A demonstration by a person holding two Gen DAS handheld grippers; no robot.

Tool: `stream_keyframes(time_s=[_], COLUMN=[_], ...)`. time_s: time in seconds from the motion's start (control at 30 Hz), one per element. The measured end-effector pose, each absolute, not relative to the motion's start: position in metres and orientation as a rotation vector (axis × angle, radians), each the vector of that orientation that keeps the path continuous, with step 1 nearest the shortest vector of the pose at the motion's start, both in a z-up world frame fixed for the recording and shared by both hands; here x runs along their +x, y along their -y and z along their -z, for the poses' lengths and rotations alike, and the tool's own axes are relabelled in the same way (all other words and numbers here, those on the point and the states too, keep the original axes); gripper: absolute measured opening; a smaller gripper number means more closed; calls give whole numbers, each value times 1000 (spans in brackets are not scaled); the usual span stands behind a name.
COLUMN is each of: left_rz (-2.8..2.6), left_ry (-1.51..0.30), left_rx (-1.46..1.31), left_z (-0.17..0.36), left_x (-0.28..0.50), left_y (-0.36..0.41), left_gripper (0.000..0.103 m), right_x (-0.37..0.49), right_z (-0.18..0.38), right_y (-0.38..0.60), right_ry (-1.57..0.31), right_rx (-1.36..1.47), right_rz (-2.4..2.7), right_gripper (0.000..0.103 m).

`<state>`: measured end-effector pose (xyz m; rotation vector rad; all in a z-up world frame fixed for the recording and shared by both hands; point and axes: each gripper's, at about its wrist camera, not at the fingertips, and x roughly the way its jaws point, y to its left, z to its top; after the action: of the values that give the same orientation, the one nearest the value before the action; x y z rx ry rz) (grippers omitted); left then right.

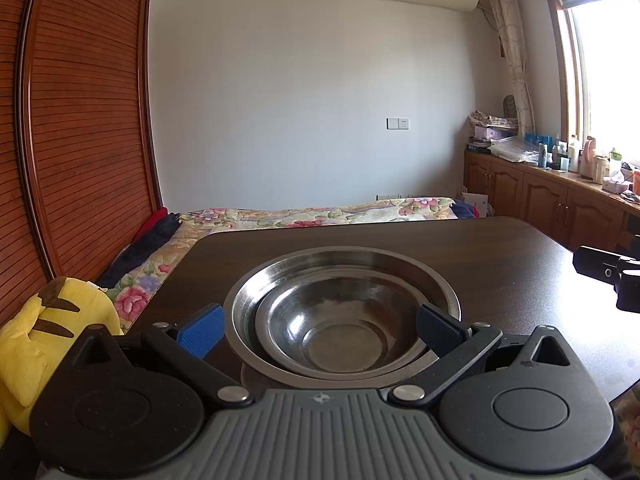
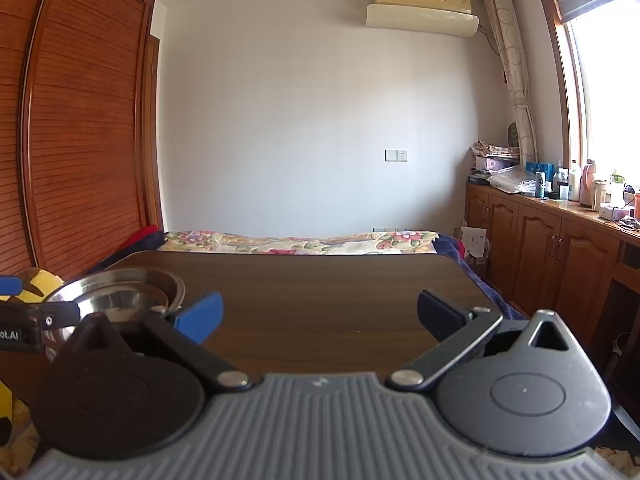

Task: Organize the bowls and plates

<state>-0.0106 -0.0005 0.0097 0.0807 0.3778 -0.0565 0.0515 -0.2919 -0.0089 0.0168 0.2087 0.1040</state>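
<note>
The left gripper (image 1: 320, 330) is spread wide around the nested steel bowls (image 1: 340, 320) near the table's (image 1: 500, 248) left edge without gripping them, a straddle only its own camera shows, while the right gripper (image 2: 320, 316) gapes over bare tabletop, bowls (image 2: 120, 292) at far left.

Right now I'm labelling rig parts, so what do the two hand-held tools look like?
Both match. The left tool and right tool each have a ribbed grey body, round black and grey side discs, black linkage arms with silver rivets, and blue textured finger pads.
</note>
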Motion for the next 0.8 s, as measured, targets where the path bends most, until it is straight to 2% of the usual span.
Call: stream_keyframes(time_s=[0.8], left_rz=[56], left_ry=[-377], left_rx=[80], left_z=[-10], left_x=[-11], left_y=[0], left_gripper=[103], right_x=[51], right_z=[9], right_y=[291], right_ry=[-215], right_rx=[20], right_rz=[-104], right_gripper=[103])
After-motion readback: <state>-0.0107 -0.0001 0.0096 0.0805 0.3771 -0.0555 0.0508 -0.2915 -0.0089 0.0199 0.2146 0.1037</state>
